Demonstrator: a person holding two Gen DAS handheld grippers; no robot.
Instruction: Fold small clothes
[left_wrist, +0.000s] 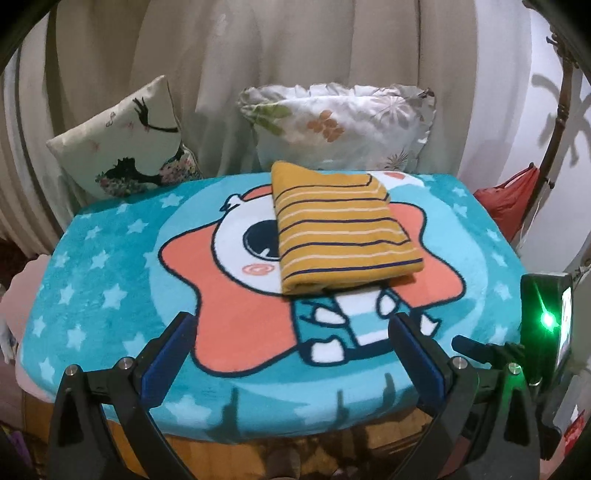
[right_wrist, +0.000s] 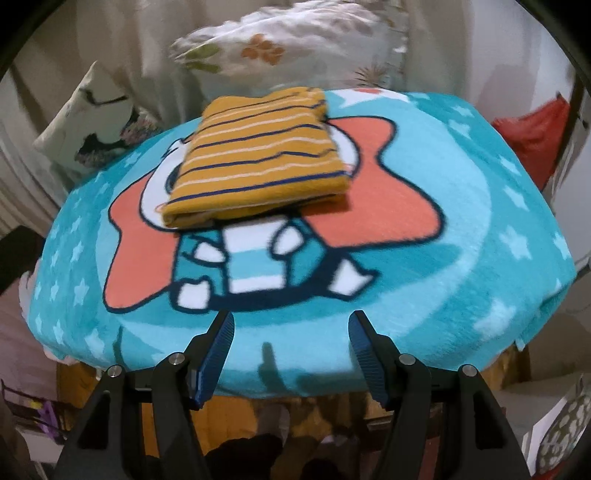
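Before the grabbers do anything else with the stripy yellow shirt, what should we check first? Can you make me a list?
1. Shirt folded into a neat stack: ok, lying flat on the blanket.
2. Left gripper open and empty: ok.
3. Right gripper open and empty: ok.
4. Both grippers apart from the shirt: ok, they sit near the blanket's front edge.
5. Shirt away from the edges: ok, though it lies toward the back, near the pillows.
6. More clothes waiting to be folded: cannot tell, none shows on the blanket.
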